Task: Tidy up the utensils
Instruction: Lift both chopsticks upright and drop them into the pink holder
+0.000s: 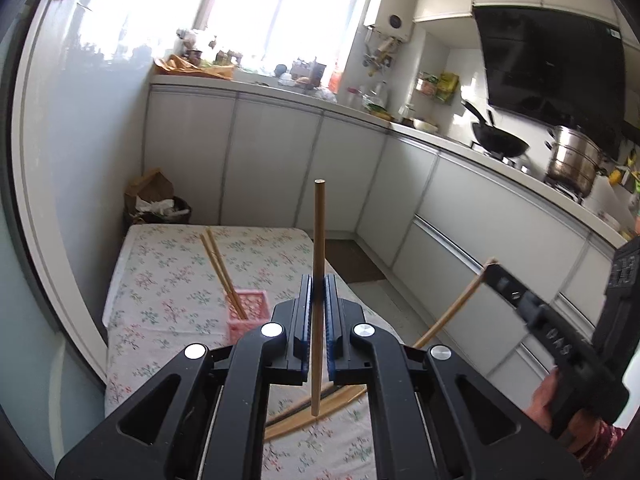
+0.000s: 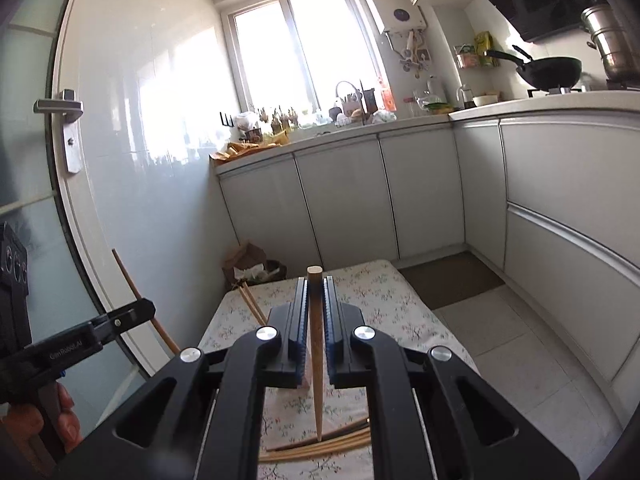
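With both grippers up over the table [image 1: 168,280], each one pinches a single chopstick. Left gripper [image 1: 319,292]: jaws pressed together on a chopstick [image 1: 319,232] that stands near vertical, blunt end up, thin tip hanging below the jaws just above the table. Right gripper [image 2: 316,292]: same clamp, its chopstick [image 2: 317,392] also near upright, blunt end poking just above the fingertips, tapered tip pointing down toward the loose pile.

From the left cam the right gripper [image 1: 494,270] shows at the right edge, blurred, its chopstick slanting down-left. From the right cam the left gripper [image 2: 146,306] sits at the left edge with its stick angled across it; a hand [image 2: 48,420] holds the grip below.

Pink basket [image 1: 246,312] stands on the floral cloth, mid-table, two chopsticks [image 1: 220,268] in it leaning up-left. More loose chopsticks [image 2: 320,446] lie flat on the near edge of the table, below both grippers. Bin [image 1: 160,208] sits on the floor past the table's far end; wok [image 1: 500,144] and pot [image 1: 572,160] on the stove at right.
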### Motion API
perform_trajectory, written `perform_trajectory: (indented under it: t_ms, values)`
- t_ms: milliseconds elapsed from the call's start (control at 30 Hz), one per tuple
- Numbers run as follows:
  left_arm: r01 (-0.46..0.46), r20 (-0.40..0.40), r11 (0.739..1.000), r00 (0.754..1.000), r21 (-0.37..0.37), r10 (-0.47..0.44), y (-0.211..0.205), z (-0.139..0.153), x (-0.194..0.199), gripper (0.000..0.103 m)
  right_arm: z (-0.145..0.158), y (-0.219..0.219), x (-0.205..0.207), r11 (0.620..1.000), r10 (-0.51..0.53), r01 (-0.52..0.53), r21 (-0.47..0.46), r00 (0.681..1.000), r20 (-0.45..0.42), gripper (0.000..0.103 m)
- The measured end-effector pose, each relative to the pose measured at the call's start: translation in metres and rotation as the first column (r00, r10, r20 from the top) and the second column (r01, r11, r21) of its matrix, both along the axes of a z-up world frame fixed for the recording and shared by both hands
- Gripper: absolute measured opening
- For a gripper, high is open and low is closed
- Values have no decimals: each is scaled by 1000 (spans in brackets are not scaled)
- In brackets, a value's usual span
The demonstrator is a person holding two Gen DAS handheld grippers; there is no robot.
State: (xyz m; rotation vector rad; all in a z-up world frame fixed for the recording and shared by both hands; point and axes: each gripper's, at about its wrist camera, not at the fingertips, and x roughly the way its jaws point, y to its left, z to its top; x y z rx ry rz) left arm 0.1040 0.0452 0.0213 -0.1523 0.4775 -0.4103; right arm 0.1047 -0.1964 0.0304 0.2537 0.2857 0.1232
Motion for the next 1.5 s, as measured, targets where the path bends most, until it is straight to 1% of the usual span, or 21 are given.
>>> perform_trajectory:
  t_ms: [100,200,367,500,567,633,733,800,867,900,933,1033,1100,1167,1200,1300,1367,1467,1500]
  values:
    - [-36,13,999,999,-9,36,4,7,16,5,13,-2,8,1000,-5,5,2,1000,28,7]
    - [-62,31,998,998,-18,62,4,12,31,5,24,0,25,1000,-7,7,6,998,59,7]
    - [-118,69,993,991,7,118,-1,9,68,5,34,9,54,1000,2,-3,14,995,95,7]
    - [-152,90,988,985,29,149,-7,0,101,5,34,18,75,1000,11,-12,3,993,122,7]
    - [-157,84,987,985,31,154,-8,-8,117,5,31,25,86,1000,19,-19,1,992,121,7]
    - [-172,85,984,982,44,168,-10,-17,131,5,26,31,99,1000,25,-25,0,993,119,7]
    - [-183,67,982,982,54,179,-9,-37,150,6,15,39,116,999,41,-42,9,993,109,8]
    - [-188,62,981,981,45,185,-7,-51,158,6,7,45,127,999,48,-50,13,994,103,8]
    - [-185,48,982,982,34,183,-3,-62,160,14,-1,51,135,998,55,-56,13,994,92,8]
    - [-197,54,980,979,23,195,2,-63,155,23,-5,54,139,998,57,-58,9,995,86,8]
    - [-209,74,978,975,7,208,7,-61,149,29,-8,56,141,998,59,-59,3,995,83,8]
    - [-233,124,970,963,-66,240,22,-44,127,33,-12,63,145,998,56,-55,-20,995,85,8]
    - [-241,142,968,958,-71,249,28,-30,120,34,-13,67,147,998,59,-57,-19,995,83,7]
    - [-260,164,961,948,-97,273,35,-20,110,40,-14,71,149,998,61,-59,-21,995,84,8]
    - [-268,172,956,943,-117,285,40,-16,104,46,-14,74,151,998,62,-60,-25,995,84,8]
    - [-291,180,948,933,-129,311,46,-10,99,49,-19,82,154,998,60,-57,-42,995,81,8]
    - [-294,171,946,934,-137,315,50,-9,100,49,-24,86,157,997,62,-58,-52,995,84,8]
    - [-297,155,944,935,-145,318,54,-11,100,49,-34,92,163,997,77,-74,-35,993,93,9]
    - [-301,153,943,935,-144,321,55,-10,100,49,-36,93,165,997,79,-77,-25,992,95,13]
